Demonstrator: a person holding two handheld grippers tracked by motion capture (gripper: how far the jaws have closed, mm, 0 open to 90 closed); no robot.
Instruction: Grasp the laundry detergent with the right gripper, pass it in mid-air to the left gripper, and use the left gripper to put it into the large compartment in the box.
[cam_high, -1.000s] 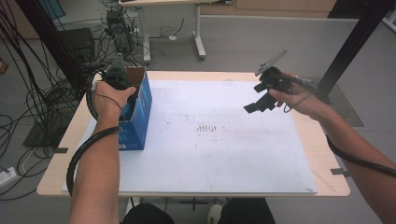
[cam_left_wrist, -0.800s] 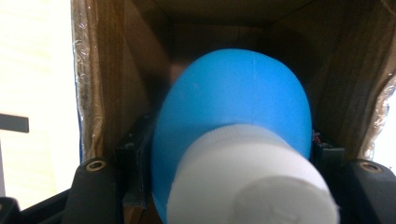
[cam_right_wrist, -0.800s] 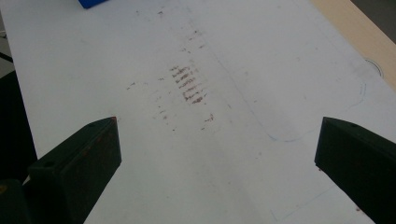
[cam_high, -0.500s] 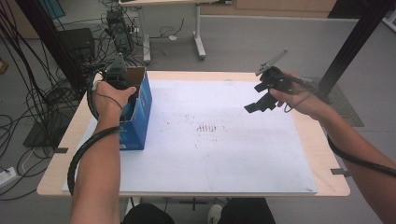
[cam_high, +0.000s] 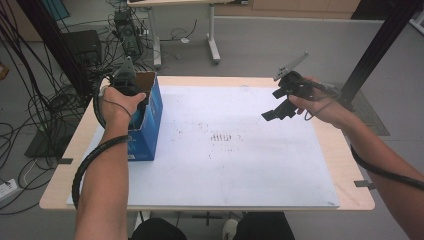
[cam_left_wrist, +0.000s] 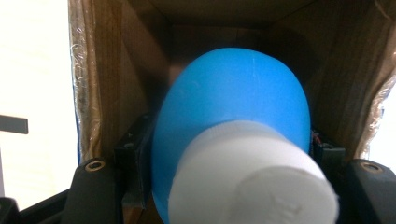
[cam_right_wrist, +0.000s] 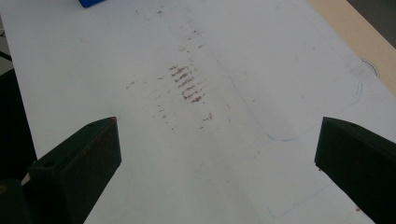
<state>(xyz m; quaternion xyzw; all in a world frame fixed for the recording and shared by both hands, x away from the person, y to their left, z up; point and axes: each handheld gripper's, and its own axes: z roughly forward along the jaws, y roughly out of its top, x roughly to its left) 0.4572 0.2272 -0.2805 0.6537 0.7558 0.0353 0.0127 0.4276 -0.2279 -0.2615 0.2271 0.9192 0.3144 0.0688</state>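
While inside the box (cam_high: 150, 120), left gripper (cam_left_wrist: 224, 163) seemingly clamps bottle (cam_left_wrist: 233, 107).

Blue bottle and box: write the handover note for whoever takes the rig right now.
Left gripper: down inside the open blue cardboard box at the table's left, shut on the blue bottle with the white cap; the cap points toward the camera.
Right gripper: open, holding nothing, held above the white mat on the right side.
Done: bottle gripped.
Left: whether the bottle is going in or coming out cannot be told from this moment; finish that move. The right gripper could steady the box if it shifts.
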